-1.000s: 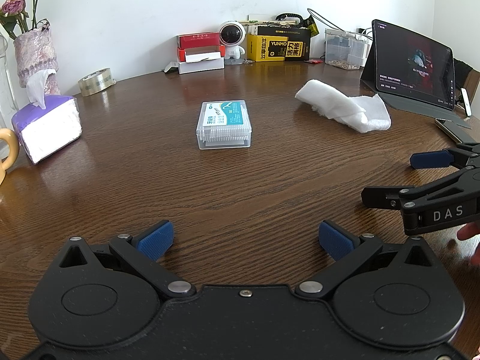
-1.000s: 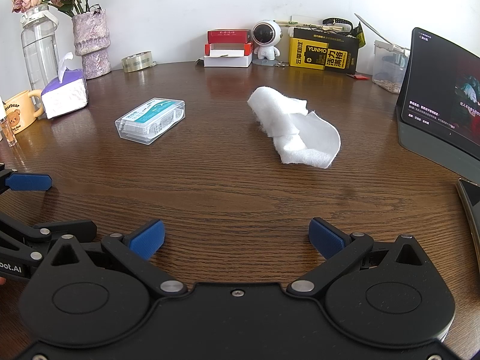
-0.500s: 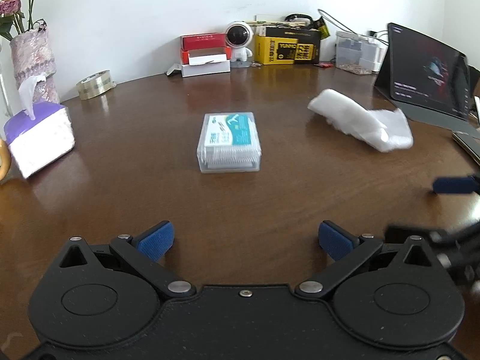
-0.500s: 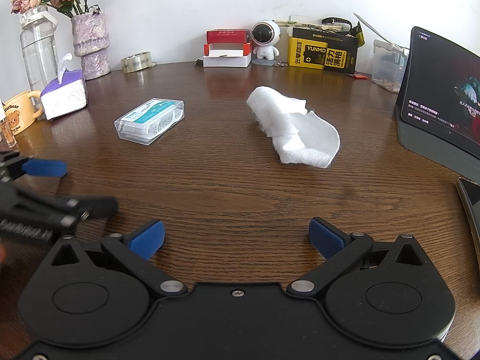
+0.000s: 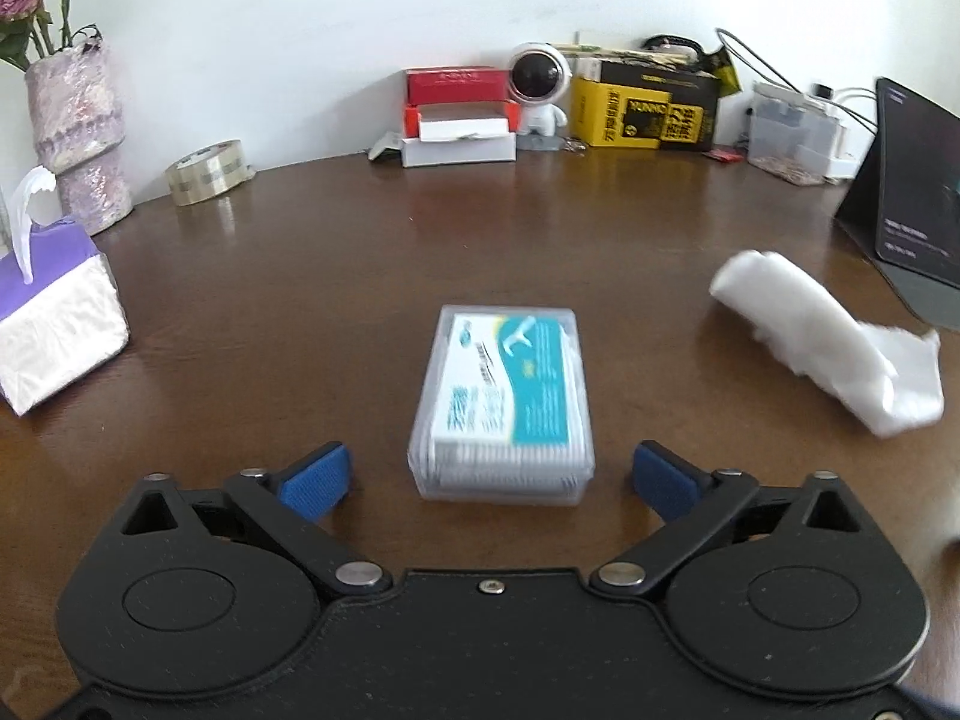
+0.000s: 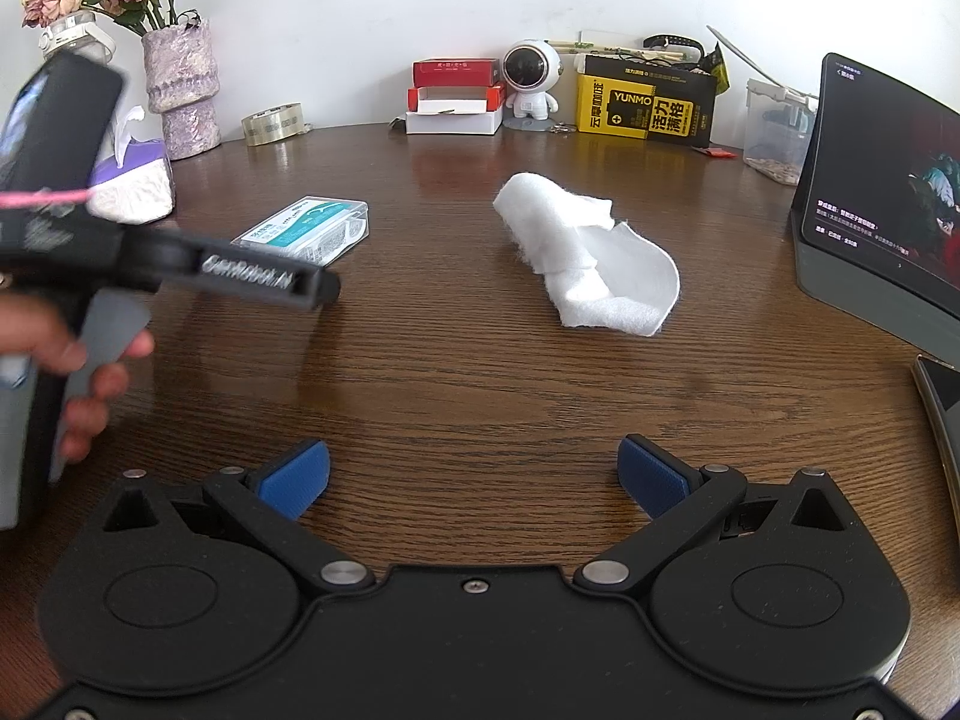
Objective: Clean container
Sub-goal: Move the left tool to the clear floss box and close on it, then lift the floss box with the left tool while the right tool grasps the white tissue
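A clear plastic container (image 5: 501,408) with a teal and white label lies flat on the brown table (image 5: 300,312). My left gripper (image 5: 489,480) points at it, and its jaws are closing. The container's near end sits between the blue pads (image 5: 312,480), which stand apart from its sides. A crumpled white cloth (image 5: 822,354) lies to the right. In the right wrist view the container (image 6: 306,231) is at the left, partly behind the left gripper's black finger (image 6: 258,282), which a hand (image 6: 78,354) holds. My right gripper (image 6: 474,474) is open over bare wood, short of the cloth (image 6: 588,264).
A purple tissue pack (image 5: 54,336), a vase (image 5: 78,144) and a tape roll (image 5: 207,171) stand at the left. Red-white boxes (image 6: 456,114), an astronaut figure (image 6: 531,84) and a yellow box (image 6: 648,102) line the back. A tablet (image 6: 882,192) stands at the right.
My left gripper has moved forward to the container, whose near end now lies between its pads, and the pads stand closer together. It now fills the left of the right wrist view. The right gripper is still.
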`<state>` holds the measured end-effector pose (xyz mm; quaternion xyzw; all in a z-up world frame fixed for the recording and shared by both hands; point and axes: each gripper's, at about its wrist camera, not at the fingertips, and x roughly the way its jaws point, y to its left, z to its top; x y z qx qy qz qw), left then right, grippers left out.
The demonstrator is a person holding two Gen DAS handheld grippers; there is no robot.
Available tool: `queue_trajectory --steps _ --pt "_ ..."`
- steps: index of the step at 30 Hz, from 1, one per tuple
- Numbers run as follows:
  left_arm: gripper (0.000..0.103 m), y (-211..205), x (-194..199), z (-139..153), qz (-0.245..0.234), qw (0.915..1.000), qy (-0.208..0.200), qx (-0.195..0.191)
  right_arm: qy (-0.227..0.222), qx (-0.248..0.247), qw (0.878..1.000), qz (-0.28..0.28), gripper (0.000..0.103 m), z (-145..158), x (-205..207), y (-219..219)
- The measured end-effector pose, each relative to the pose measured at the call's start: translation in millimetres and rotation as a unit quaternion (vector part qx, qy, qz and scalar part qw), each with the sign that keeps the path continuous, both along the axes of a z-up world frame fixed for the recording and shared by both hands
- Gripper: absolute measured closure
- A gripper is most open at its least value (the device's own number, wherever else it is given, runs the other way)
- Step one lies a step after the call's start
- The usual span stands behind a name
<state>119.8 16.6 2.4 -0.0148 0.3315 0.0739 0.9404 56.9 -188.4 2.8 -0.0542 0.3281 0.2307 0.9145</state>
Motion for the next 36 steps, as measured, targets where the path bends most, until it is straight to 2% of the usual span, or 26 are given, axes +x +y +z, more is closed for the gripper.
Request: queue_trajectory --steps 1,6,10,11,15,18,21,25,28,32,36 --pt "0.015 -0.4 0.7 0.3 0.000 1.0000 -0.004 0.001 0.000 0.000 1.000 0.000 0.000 0.0 0.1 0.1" --pt "0.021 -2.8 1.3 0.2 0.003 1.0000 -0.009 0.000 0.000 0.000 1.000 0.000 0.000 0.1 0.0 0.2" --pt "0.044 -6.1 -2.1 1.4 -0.007 0.9999 -0.015 0.001 0.000 0.000 1.000 0.000 0.000 0.1 -0.1 0.3" --pt "0.046 -7.1 -3.0 1.7 -0.010 0.9998 -0.016 0.002 0.000 0.000 1.000 0.000 0.000 0.1 -0.1 0.3" --pt "0.046 -10.4 -7.8 1.5 -0.027 0.9993 -0.020 0.017 0.000 0.000 1.000 0.000 0.000 0.0 -0.2 0.4" --pt "0.046 -16.2 -19.1 1.8 -0.051 0.9968 -0.024 0.056 0.000 0.000 1.000 0.000 0.000 0.1 -0.2 0.2" --pt "0.046 -23.5 -40.8 1.4 -0.092 0.9903 -0.029 0.100 0.000 0.001 1.000 0.000 0.000 0.3 -0.1 -0.1" --pt "0.046 -31.0 -75.8 0.2 -0.144 0.9798 -0.034 0.134 0.000 0.001 1.000 0.000 0.000 0.3 0.0 -0.1" --pt "0.046 -36.6 -102.3 -1.6 -0.168 0.9742 -0.038 0.145 0.000 0.001 1.000 0.000 0.000 0.3 0.1 -0.4" --pt "0.046 -46.6 -132.1 -3.1 -0.183 0.9722 -0.041 0.140 0.000 0.000 1.000 0.000 0.000 0.2 0.2 -0.4" --pt "0.046 -57.7 -155.5 -5.1 -0.187 0.9686 -0.049 0.156 0.000 0.000 1.000 0.000 0.000 0.3 0.1 -0.4"
